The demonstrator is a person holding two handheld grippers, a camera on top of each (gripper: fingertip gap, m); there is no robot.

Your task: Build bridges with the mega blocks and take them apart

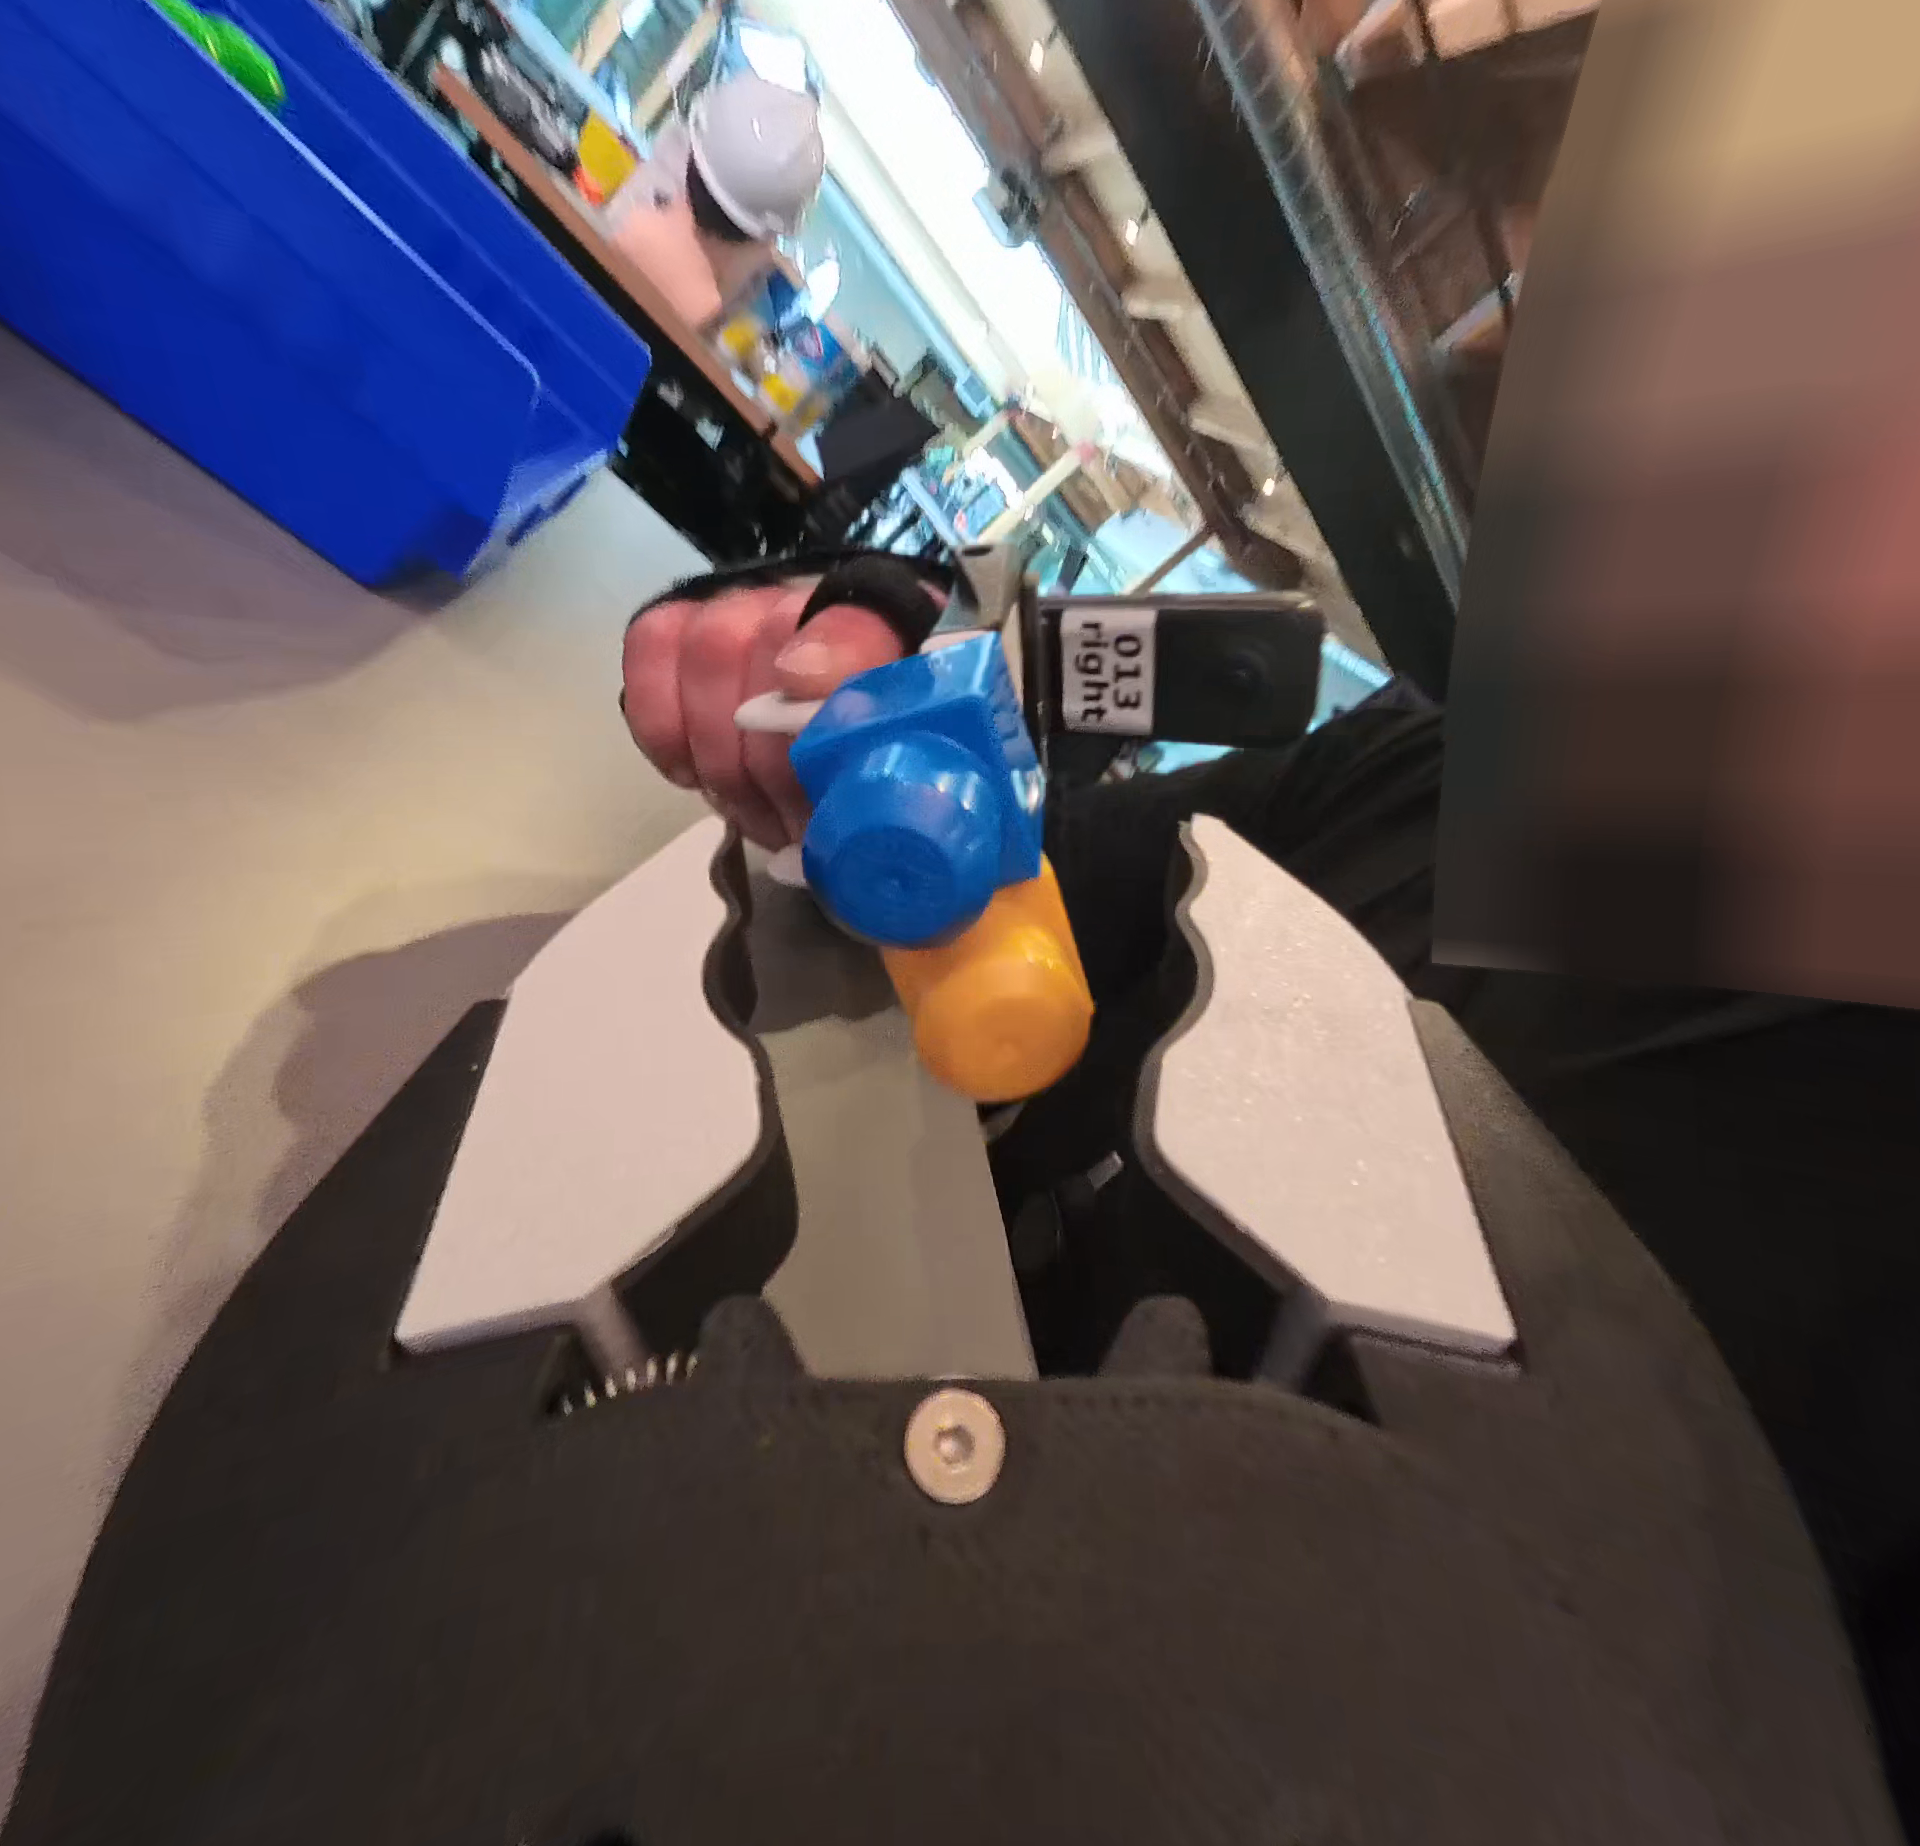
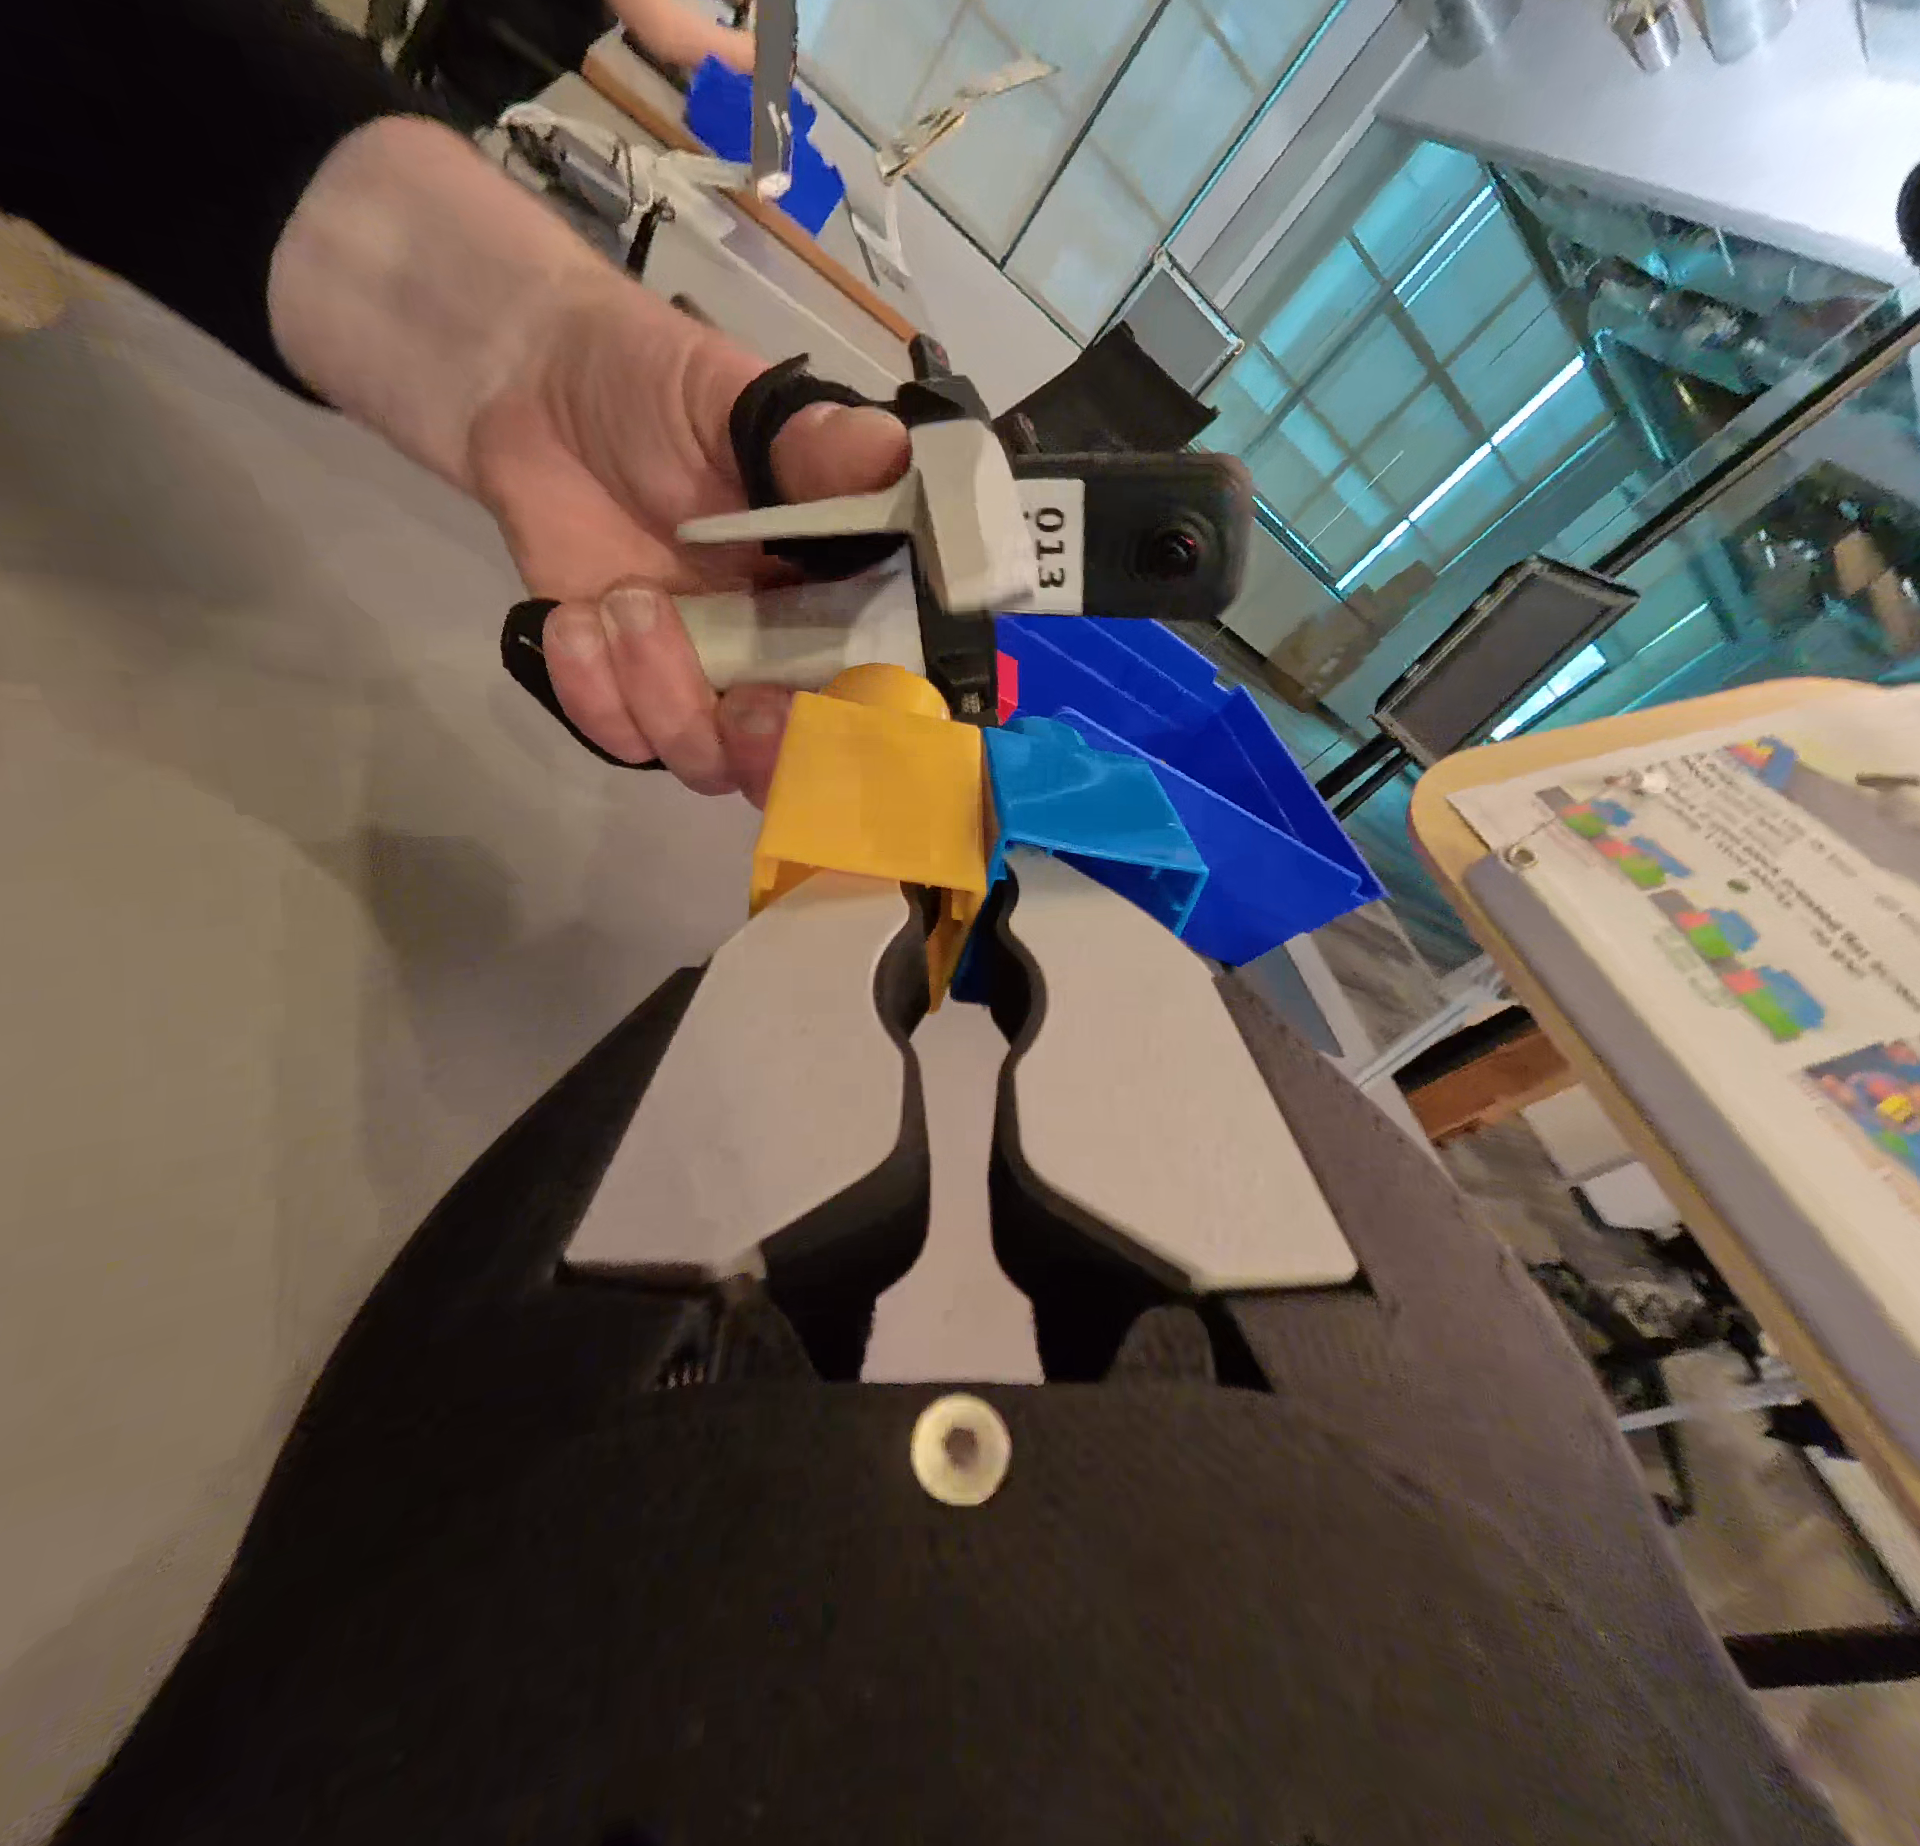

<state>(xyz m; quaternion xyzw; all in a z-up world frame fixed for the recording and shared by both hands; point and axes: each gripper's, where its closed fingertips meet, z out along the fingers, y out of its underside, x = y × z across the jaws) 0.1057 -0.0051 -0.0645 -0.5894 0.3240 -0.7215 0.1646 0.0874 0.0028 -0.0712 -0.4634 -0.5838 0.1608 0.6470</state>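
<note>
- Up close, right gripper (image 2: 961, 923) pinches the adjoining walls of yellow block (image 2: 873, 809) and blue block (image 2: 1091, 809).
- Left gripper (image 1: 961, 861) spread wide, gripping nothing.

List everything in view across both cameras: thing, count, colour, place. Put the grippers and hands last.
yellow block: 1, yellow, pinched side by side with the blue one in the right gripper, off the table.
blue block: 1, light blue, beside the yellow one in the same pinch.
bin: 1, dark blue, on the table, green pieces inside.
table: 1, pale grey, under everything.
instruction board: 1, wooden with a printed sheet, at the right edge of the right wrist view.
left gripper: 1, grey fingers, wide open, holding nothing.
right gripper: 1, grey fingers, shut on both blocks' adjoining walls.
left hand: 1, on the left gripper's handle.
right hand: 1, behind the blocks.
</note>
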